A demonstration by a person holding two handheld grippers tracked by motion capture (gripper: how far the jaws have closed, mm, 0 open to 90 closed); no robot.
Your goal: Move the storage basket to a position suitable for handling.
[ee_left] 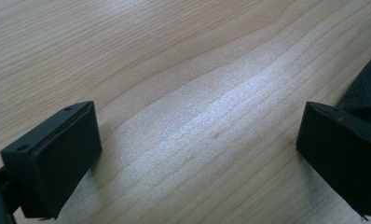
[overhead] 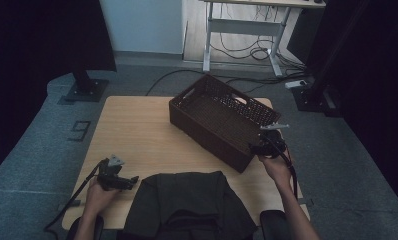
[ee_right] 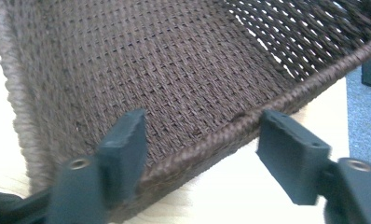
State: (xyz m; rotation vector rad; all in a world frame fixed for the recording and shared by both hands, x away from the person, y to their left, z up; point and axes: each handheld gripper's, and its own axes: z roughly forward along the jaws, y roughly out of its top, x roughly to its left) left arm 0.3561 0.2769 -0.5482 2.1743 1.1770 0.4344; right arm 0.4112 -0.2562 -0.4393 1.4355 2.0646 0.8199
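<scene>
A dark brown woven basket (overhead: 202, 132) stands askew on the back right of the wooden table (overhead: 137, 130). My right gripper (overhead: 261, 146) is at its near right corner. In the right gripper view the jaws of this gripper (ee_right: 204, 144) straddle the basket's rim (ee_right: 249, 119), one jaw inside and one outside, with a gap on both sides. The basket floor (ee_right: 174, 60) is bare. My left gripper (overhead: 133, 180) rests low at the table's front left, open wide over bare wood (ee_left: 197, 154). A dark garment (overhead: 187, 200) lies at the front edge, its edge (ee_left: 367, 84) beside one jaw.
Past the table stand a white-legged desk (overhead: 247, 25) with loose cables (overhead: 247, 52) on the floor. Black stand bases sit at the left (overhead: 84, 90) and right (overhead: 312, 97). Grey carpet surrounds the table.
</scene>
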